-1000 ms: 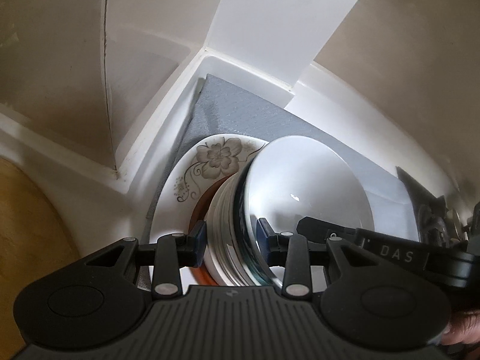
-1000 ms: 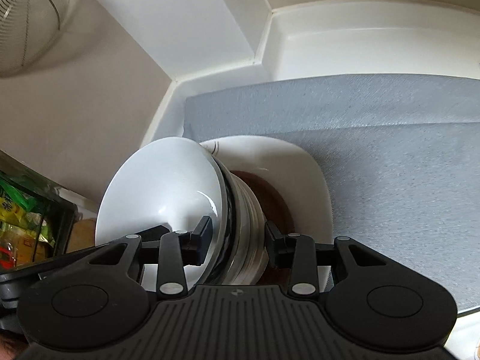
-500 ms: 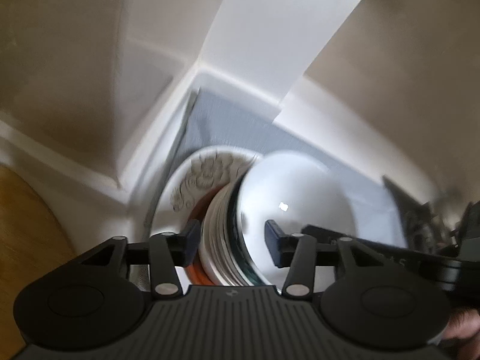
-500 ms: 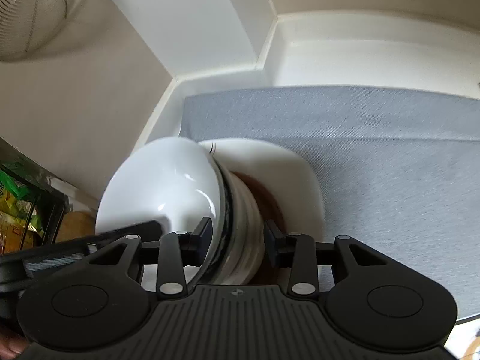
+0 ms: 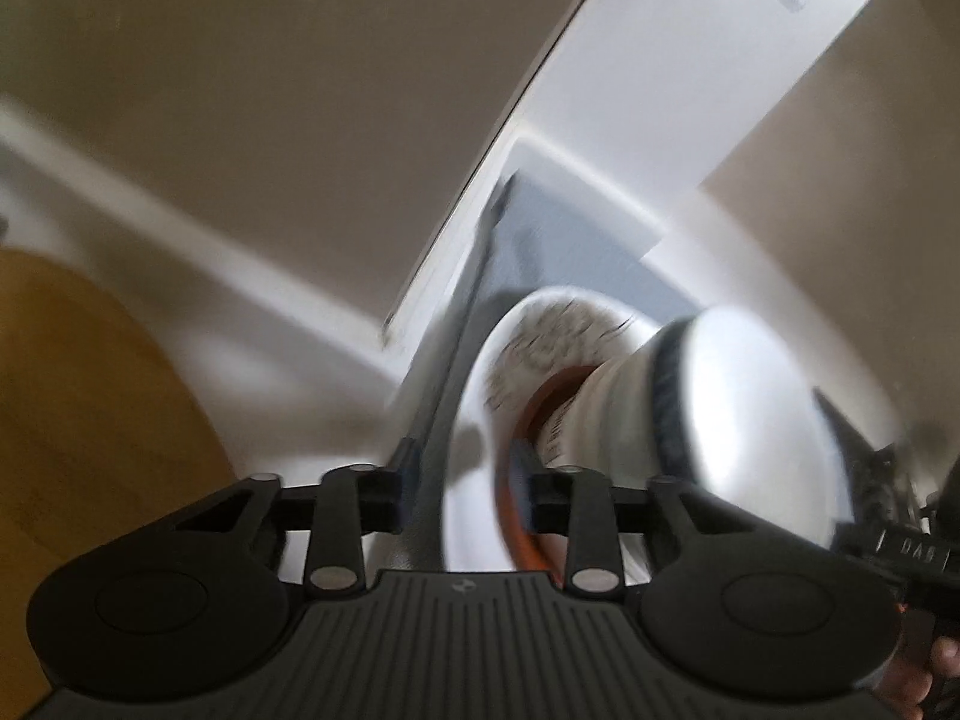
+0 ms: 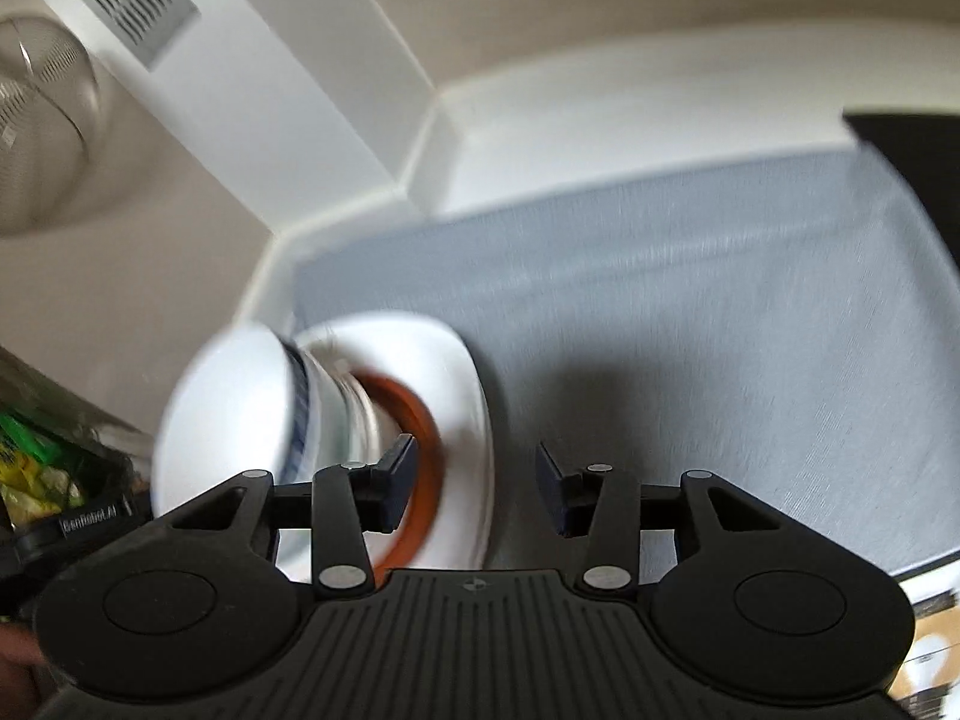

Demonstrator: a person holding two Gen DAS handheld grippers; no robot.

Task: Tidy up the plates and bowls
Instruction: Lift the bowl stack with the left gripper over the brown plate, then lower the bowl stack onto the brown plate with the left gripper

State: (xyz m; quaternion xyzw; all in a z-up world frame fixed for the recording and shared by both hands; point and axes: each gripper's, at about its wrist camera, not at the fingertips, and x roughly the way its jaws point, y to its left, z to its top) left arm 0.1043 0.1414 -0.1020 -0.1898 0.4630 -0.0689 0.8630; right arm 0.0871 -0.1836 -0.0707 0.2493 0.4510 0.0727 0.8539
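Note:
A stack of bowls topped by a white bowl [image 5: 750, 420] [image 6: 228, 414] sits on an orange-brown plate [image 5: 522, 480] [image 6: 423, 480], which lies on a white flower-patterned plate [image 5: 540, 336] [image 6: 456, 372] on the grey shelf liner [image 6: 690, 312]. Both views are motion-blurred. My left gripper [image 5: 465, 489] is open and empty, its fingers astride the near rims of the two plates, left of the bowls. My right gripper [image 6: 477, 486] is open and empty, astride the white plate's right rim.
The stack stands in the left rear corner of a white cabinet shelf [image 6: 540, 138]. A wooden surface [image 5: 90, 408] lies at the far left. A wire mesh basket [image 6: 42, 120] hangs at upper left. Colourful packaging [image 6: 30, 468] sits at left. The liner extends rightward.
Both grippers have let go of the bowl stack, opened wider and pulled back and apart, the left one leftward and the right one rightward. The stack stays on the plates.

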